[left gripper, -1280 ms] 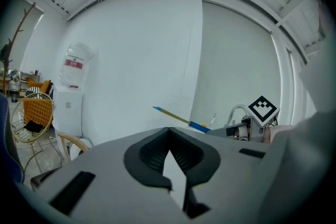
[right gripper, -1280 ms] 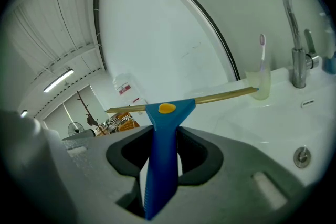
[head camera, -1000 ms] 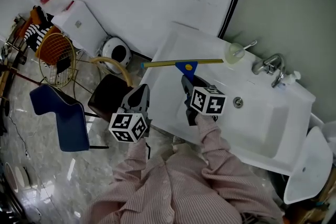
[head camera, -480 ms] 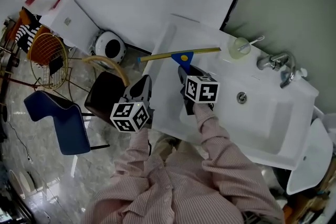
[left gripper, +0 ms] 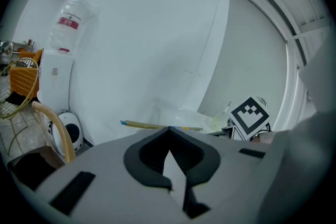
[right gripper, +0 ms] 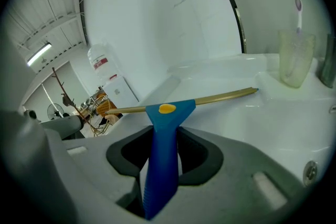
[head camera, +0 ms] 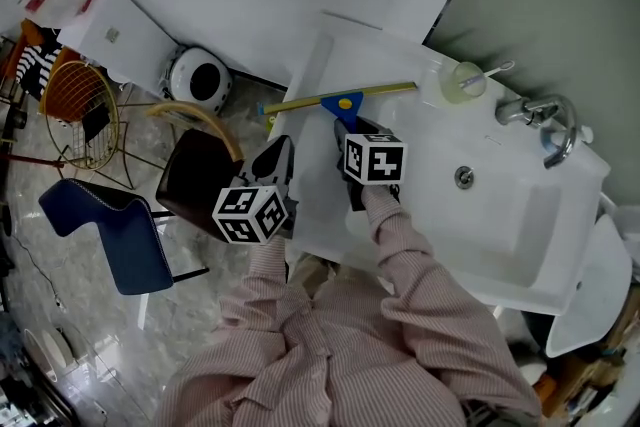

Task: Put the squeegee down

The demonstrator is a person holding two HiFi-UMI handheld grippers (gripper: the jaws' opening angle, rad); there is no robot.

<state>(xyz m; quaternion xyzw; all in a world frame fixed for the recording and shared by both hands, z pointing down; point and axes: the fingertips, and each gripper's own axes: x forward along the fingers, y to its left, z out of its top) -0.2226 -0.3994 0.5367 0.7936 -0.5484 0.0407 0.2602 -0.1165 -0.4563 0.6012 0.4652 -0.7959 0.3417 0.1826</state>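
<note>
In the head view, the right gripper (head camera: 346,129) is clamped on the blue handle of the squeegee (head camera: 347,104), which sticks out straight ahead of its jaws. The thin yellow blade lies crosswise just beyond the fingertips, over the back left part of the white sink (head camera: 500,245). One end of the blade reaches past the sink's edge on the left gripper's side, and the other ends near a cup (head camera: 462,82) holding a toothbrush. Whether the blade touches the sink top cannot be told here. The left gripper (head camera: 283,149) hangs beside the right one, off the sink's edge and above a dark chair (head camera: 195,183). In the left gripper view, the left gripper (left gripper: 169,131) has its jaws together with nothing between them, and the blade shows ahead as a thin line with the right gripper's marker cube to its right. In the right gripper view, the right gripper (right gripper: 167,134) has its jaws pressed on either side of the handle, which rises up between them to the blade. The cup stands ahead and to the right.
</note>
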